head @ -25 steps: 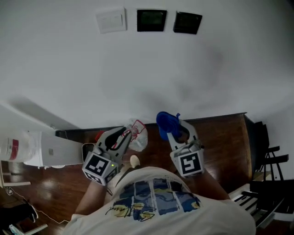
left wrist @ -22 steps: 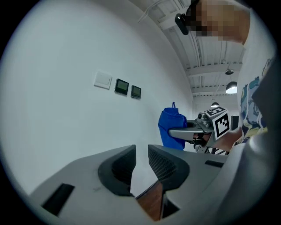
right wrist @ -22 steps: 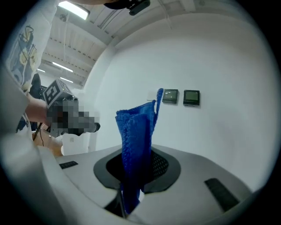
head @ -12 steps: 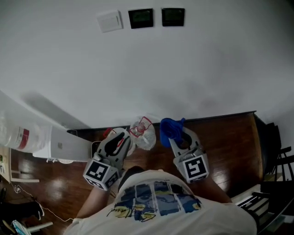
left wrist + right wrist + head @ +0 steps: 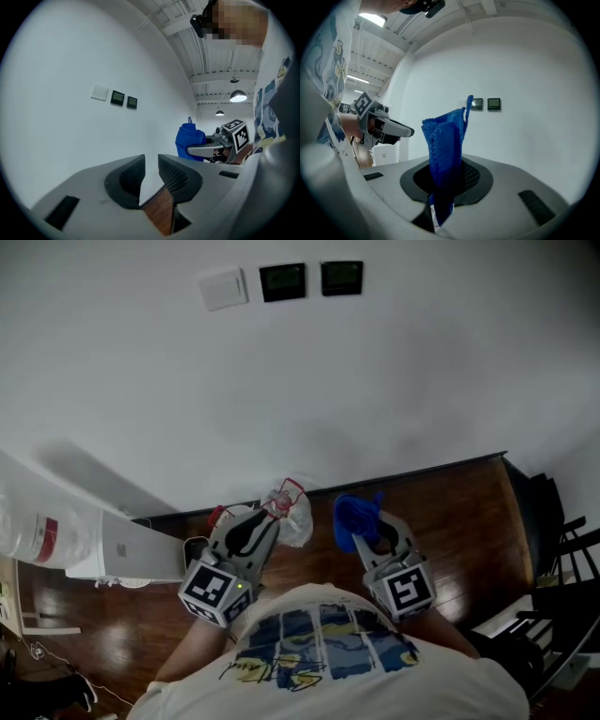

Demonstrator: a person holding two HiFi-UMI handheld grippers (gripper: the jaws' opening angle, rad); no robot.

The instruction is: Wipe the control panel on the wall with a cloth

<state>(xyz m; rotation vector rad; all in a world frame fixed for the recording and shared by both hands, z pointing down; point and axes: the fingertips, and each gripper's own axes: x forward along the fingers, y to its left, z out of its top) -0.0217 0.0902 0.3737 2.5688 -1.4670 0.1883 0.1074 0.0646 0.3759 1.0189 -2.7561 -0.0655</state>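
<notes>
Two small black control panels (image 5: 282, 281) (image 5: 341, 277) hang high on the white wall, next to a white switch plate (image 5: 223, 288). They also show far off in the right gripper view, as the panels (image 5: 485, 104). My right gripper (image 5: 364, 529) is shut on a blue cloth (image 5: 352, 517), which stands up folded between its jaws (image 5: 443, 140). My left gripper (image 5: 255, 524) is held low beside it. Its jaws stand a narrow gap apart with nothing between them (image 5: 151, 161). Both grippers are near my body, well short of the panels.
A crumpled clear plastic bag (image 5: 291, 512) lies on the wooden floor by the dark baseboard (image 5: 431, 471). A white box-shaped appliance (image 5: 141, 554) and a white jug (image 5: 37, 535) stand at the left. Dark chairs (image 5: 553, 549) stand at the right.
In the head view the panels have drifted left as the view shifted. Both grippers have stayed low near my body, with the right one still holding the cloth.
</notes>
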